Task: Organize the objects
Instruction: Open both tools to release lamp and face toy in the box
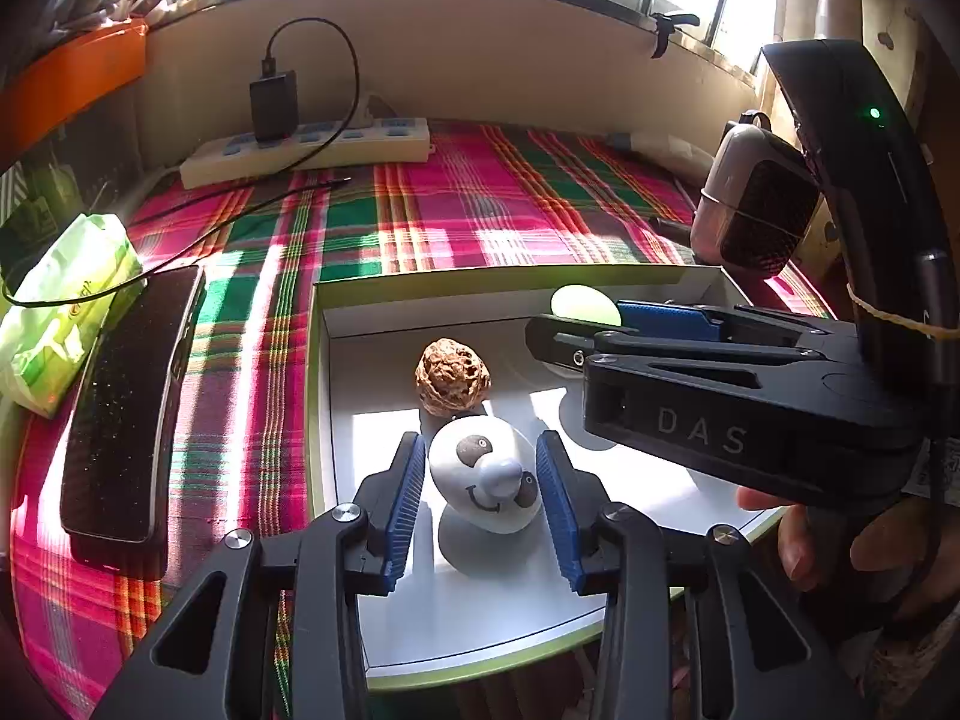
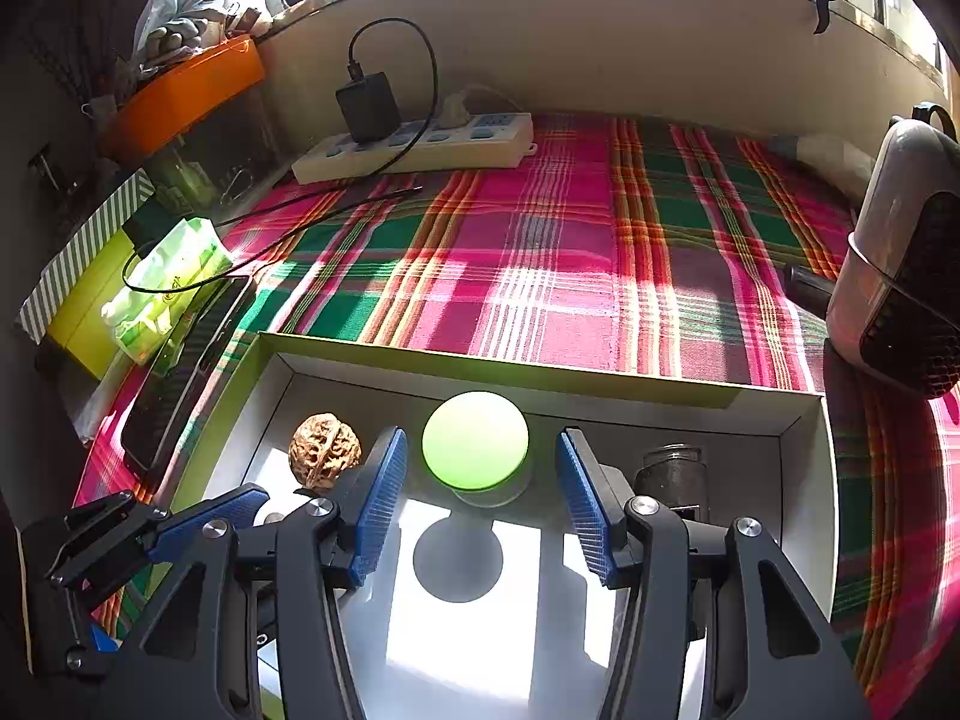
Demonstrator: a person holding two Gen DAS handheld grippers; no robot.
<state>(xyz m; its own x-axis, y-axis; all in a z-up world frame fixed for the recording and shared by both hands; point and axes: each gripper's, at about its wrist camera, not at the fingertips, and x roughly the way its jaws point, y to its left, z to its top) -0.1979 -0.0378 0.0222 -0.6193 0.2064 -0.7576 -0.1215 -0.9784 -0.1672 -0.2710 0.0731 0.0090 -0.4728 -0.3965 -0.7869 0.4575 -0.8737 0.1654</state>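
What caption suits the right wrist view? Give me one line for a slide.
Right gripper open around a green-lidded jar in a shallow box, walnut to its left.

From close above the white tray [image 1: 336, 324], we look steeply down along each claw toward the window wall, the left wrist view nearer the tray's front edge and the right wrist view further right, both sharing the tray, its walnut [image 1: 453, 377] and the power strip [image 2: 414, 147] beyond.
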